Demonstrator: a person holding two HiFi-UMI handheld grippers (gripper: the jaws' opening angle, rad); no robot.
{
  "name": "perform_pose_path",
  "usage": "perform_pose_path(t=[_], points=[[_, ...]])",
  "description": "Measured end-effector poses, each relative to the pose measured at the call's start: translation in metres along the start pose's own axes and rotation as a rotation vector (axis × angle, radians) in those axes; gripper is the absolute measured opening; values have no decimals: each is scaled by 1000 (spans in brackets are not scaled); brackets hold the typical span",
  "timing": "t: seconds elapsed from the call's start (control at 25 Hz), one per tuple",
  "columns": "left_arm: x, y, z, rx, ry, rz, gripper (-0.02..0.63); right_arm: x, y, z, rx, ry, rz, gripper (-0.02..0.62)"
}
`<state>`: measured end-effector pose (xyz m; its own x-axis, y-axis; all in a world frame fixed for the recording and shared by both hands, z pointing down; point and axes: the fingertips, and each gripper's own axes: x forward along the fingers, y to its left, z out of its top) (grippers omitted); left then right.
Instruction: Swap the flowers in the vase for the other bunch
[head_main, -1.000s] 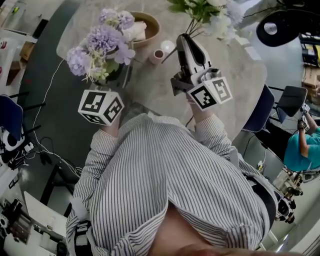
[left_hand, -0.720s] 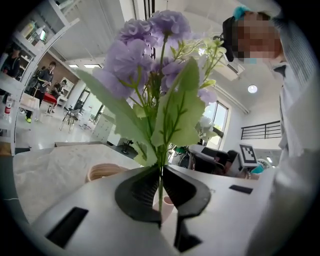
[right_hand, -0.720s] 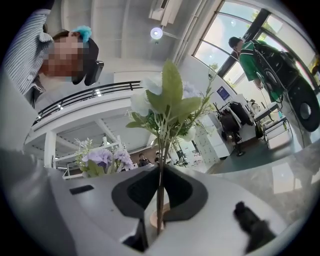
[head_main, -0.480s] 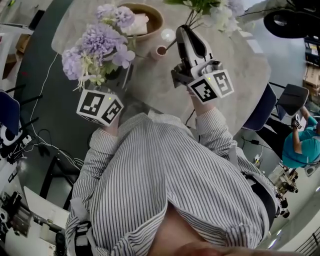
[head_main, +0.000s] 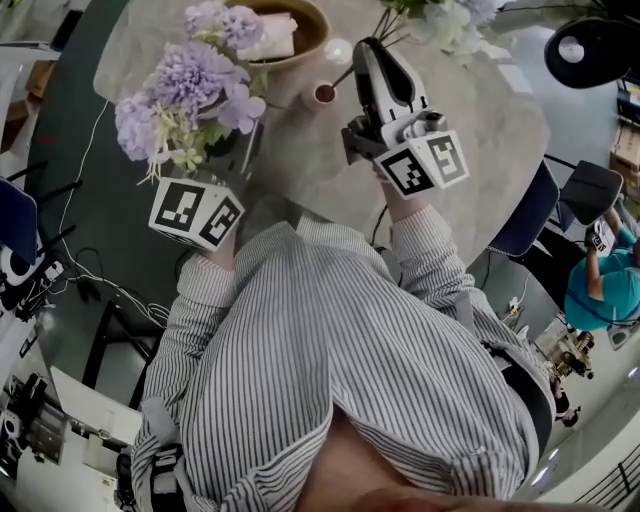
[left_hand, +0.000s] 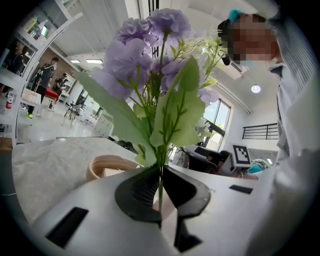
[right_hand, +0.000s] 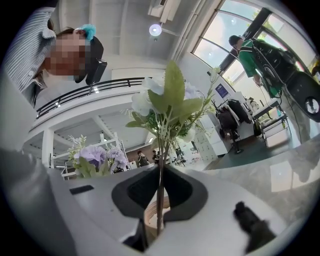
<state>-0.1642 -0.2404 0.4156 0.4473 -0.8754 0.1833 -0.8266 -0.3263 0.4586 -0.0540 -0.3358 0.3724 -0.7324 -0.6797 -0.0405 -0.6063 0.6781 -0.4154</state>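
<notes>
**Purple bunch lifted out, white bunch nearing the vase**

The left tool (left_hand: 161, 175) has kept still, jaws pinched narrow on the stems of the purple bunch (head_main: 190, 85), which it holds clear of the small pink vase (head_main: 323, 93). The vase looks empty and stands mid-counter. The right tool (right_hand: 160, 172), likewise clamped on the thin stems of the white bunch (right_hand: 167, 107), has eased lower, with the stem ends near the vase. The swap looks half done, with insertion next. The pale marbled counter (head_main: 300, 165) also carries a wooden bowl (head_main: 300, 30). Cables trail over the dark floor at left, and a blue chair (head_main: 525, 215) stands at right.
</notes>
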Motion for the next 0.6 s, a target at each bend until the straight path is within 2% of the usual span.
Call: perform_pose_path(t=[0.6], points=[[1, -3, -10, -19, 29, 0, 34, -10, 10, -29, -50, 61, 24, 35]])
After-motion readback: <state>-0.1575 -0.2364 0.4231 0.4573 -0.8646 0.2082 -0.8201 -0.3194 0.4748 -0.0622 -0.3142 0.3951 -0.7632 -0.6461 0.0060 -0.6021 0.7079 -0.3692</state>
